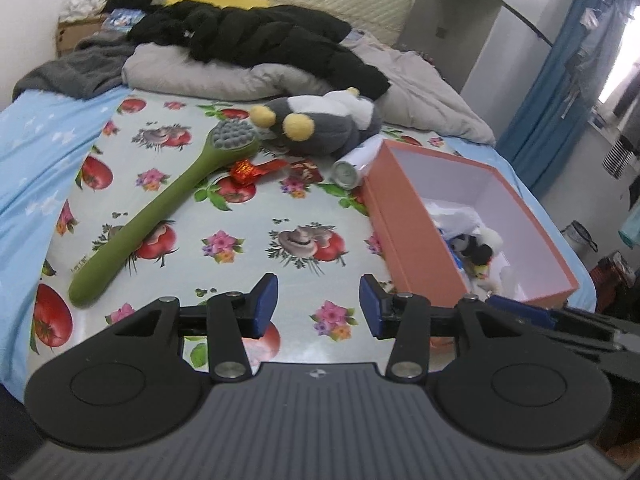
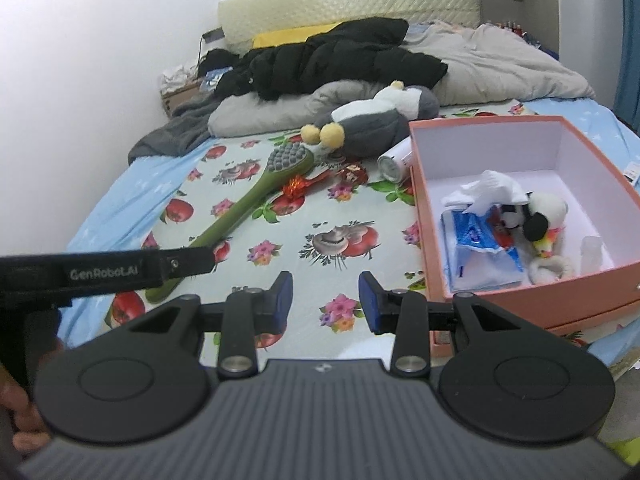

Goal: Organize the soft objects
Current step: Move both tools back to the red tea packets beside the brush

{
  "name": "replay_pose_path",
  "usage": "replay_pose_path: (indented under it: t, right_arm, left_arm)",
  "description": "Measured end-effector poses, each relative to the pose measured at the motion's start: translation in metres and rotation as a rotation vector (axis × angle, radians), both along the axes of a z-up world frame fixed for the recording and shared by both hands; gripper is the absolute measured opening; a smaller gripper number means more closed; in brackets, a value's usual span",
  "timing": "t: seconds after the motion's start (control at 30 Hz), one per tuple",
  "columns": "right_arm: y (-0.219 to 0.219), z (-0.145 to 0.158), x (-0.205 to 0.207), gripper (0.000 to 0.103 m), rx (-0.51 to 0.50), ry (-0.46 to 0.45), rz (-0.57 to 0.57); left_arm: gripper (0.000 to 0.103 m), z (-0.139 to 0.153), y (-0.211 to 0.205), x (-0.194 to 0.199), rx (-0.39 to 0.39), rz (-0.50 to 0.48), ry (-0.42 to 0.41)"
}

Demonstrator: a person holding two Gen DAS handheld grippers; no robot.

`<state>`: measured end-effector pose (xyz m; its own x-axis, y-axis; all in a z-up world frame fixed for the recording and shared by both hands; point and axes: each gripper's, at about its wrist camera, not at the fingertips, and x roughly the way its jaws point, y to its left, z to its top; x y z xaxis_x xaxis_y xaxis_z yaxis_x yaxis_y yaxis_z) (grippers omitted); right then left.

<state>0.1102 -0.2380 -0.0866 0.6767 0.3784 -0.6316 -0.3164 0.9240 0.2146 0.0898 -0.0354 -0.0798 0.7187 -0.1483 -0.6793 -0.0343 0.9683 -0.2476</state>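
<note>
A grey and white plush toy (image 1: pixel 320 124) (image 2: pixel 380 120) with yellow feet lies on the flowered sheet, far ahead of both grippers. To the right stands an open pink box (image 1: pixel 416 240) (image 2: pixel 500 300). It holds a small black and white plush (image 2: pixel 532 216), a blue tissue pack (image 2: pixel 476 240) and a white cloth (image 2: pixel 492 190). My left gripper (image 1: pixel 319 306) hovers open over the sheet, nothing between its blue pads. My right gripper (image 2: pixel 326 302) is open too, empty, just left of the box's near corner.
A green long-handled massage brush (image 1: pixel 160 224) (image 2: pixel 248 208) lies diagonally at left. A red foil wrapper (image 1: pixel 244 172) and a white can (image 1: pixel 348 172) lie near the plush. A black jacket (image 1: pixel 260 36) and a grey quilt (image 1: pixel 420 92) are piled at the bed's head.
</note>
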Motion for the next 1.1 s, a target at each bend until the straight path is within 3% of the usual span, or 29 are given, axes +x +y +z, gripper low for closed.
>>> replay_pose_path:
  t: [0.4,0.47,0.57,0.73,0.87,1.1]
  right_arm:
    - [0.034,-0.025,0.080,0.040,0.016,0.038,-0.032]
    - [0.038,-0.027,0.099,0.040,0.055,0.049,-0.050]
    - [0.048,-0.032,0.128,0.040,0.069,0.054,-0.064]
    - [0.063,-0.049,0.175,0.040,0.059,0.080,-0.092]
    - [0.070,-0.068,0.210,0.055,0.069,0.127,-0.123]
    - [0.087,-0.095,0.260,0.057,0.073,0.162,-0.135]
  left_arm:
    - [0.053,-0.042,0.050,0.083,-0.075,0.075,0.041]
    - [0.058,-0.049,0.055,0.099,-0.071,0.063,0.030]
    - [0.059,-0.062,0.060,0.124,-0.047,0.057,0.018]
    - [0.059,-0.092,0.071,0.171,-0.079,0.060,0.046]
    - [0.059,-0.115,0.081,0.204,-0.101,0.078,0.051]
    - [0.059,-0.149,0.094,0.254,-0.131,0.098,0.046]
